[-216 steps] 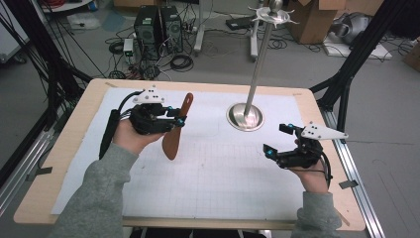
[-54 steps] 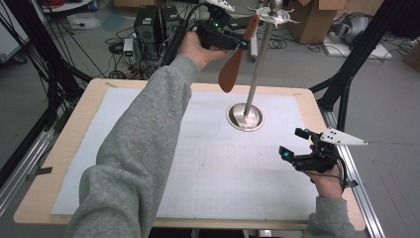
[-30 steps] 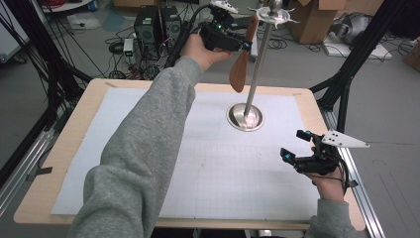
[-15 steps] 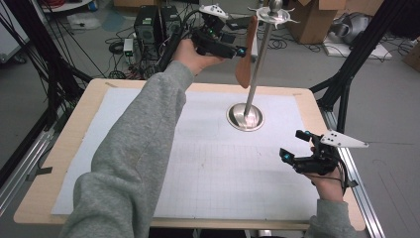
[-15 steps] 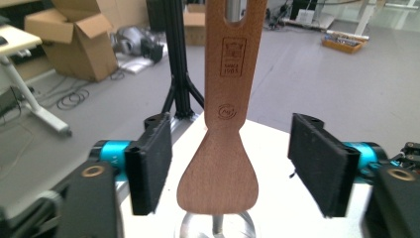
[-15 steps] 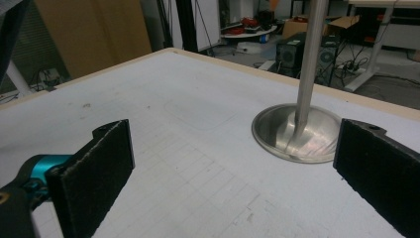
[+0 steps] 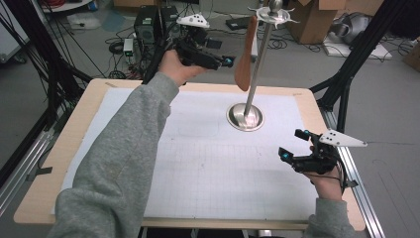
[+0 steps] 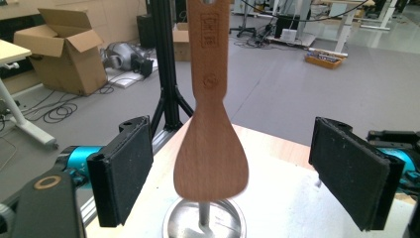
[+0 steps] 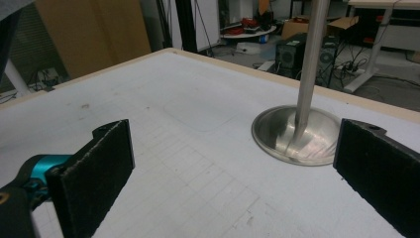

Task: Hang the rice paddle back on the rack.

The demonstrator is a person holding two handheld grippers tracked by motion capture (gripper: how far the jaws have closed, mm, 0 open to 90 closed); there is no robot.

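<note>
Since a few seconds back the wooden spatula has gone from lying in the left tool down at the worktop to hanging up on the metal stand, off one of the hooks at the top. The left tool's jaws have just been opening, and now they stand wide apart. In the left gripper view the spatula dangles between the two black pads without touching either one. So it's let go, and the spatula is carrying its own weight on the hook.

From the high view the left hand is stretched way out past the far edge of the worktop, tool level with the spatula's blade and just beside it. The blade hangs close alongside the pole, above the round base.

Right tool is parked low near the right edge of the worktop, jaws spread, nothing in them. Its own view looks across the white mat at the stand's base and pole.

My read: the hanging part looks basically done. What's left is pulling the left tool straight back without clipping the blade, since a knock could set it swinging or bump it off the hook. I can't see the hook itself clearly enough to say how securely the handle sits.
</note>
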